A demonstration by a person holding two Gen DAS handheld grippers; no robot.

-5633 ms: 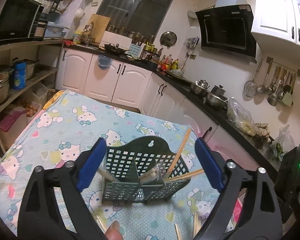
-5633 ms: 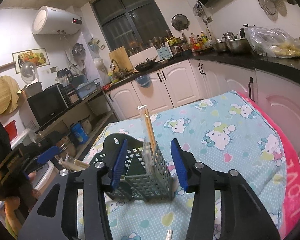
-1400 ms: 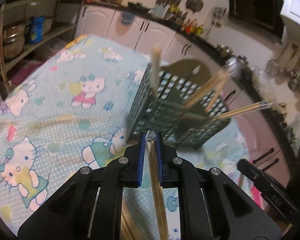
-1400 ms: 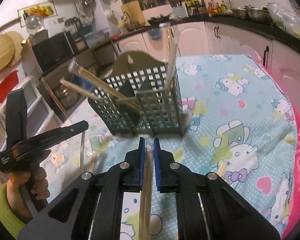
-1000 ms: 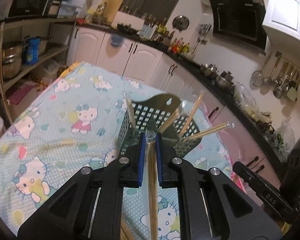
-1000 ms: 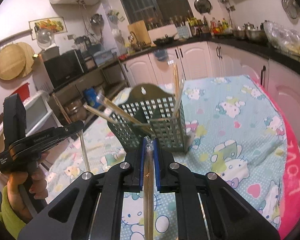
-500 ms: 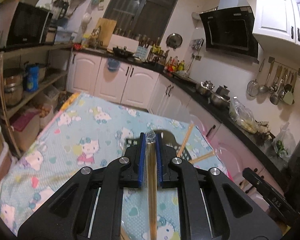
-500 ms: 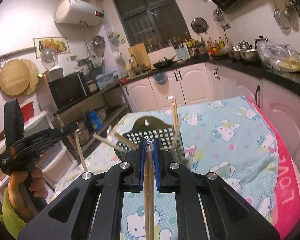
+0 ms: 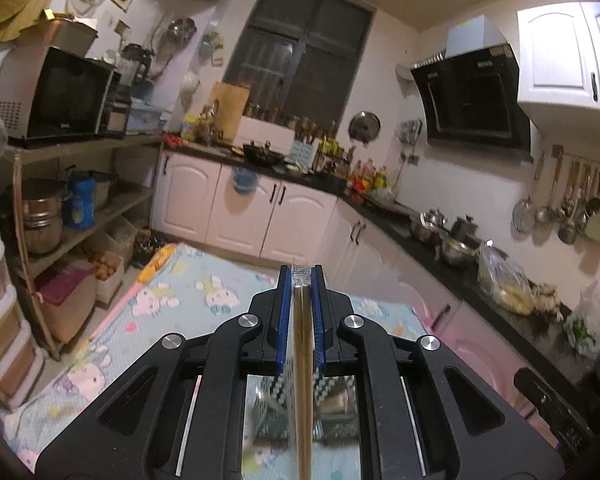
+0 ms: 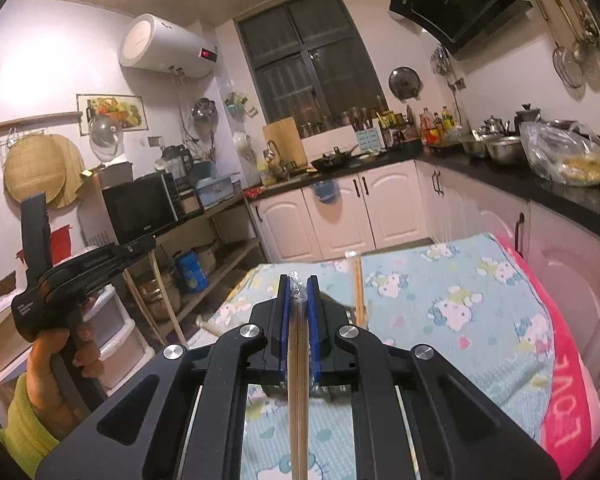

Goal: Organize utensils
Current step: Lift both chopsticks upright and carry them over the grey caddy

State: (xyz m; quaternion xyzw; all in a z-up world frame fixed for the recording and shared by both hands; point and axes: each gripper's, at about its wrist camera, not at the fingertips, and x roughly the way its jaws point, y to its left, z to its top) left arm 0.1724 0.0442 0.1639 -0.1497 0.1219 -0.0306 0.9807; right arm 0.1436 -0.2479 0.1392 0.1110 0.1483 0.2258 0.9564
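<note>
The left gripper (image 9: pixel 302 276) and right gripper (image 10: pixel 299 284) are each clamping wrapped chopsticks (image 9: pixel 302 380) lengthwise, apparently for dropping into the mostly hidden basket (image 10: pixel 332 304) below.

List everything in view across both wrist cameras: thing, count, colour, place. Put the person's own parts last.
wrapped chopsticks: one pack in each gripper, tan wood in clear plastic, along the fingers.
standing chopsticks: one visible pack, tan, upright just past the right gripper.
tablecloth: one, light blue cartoon-cat print with pink edge, on the table.
microwave: one, black, on the shelf unit.
water heater: one, white, high on the wall.
range hood: one, black, on the wall.
left gripper: black with blue pads, shut on chopsticks.
right gripper: black with blue pads, shut on chopsticks.
</note>
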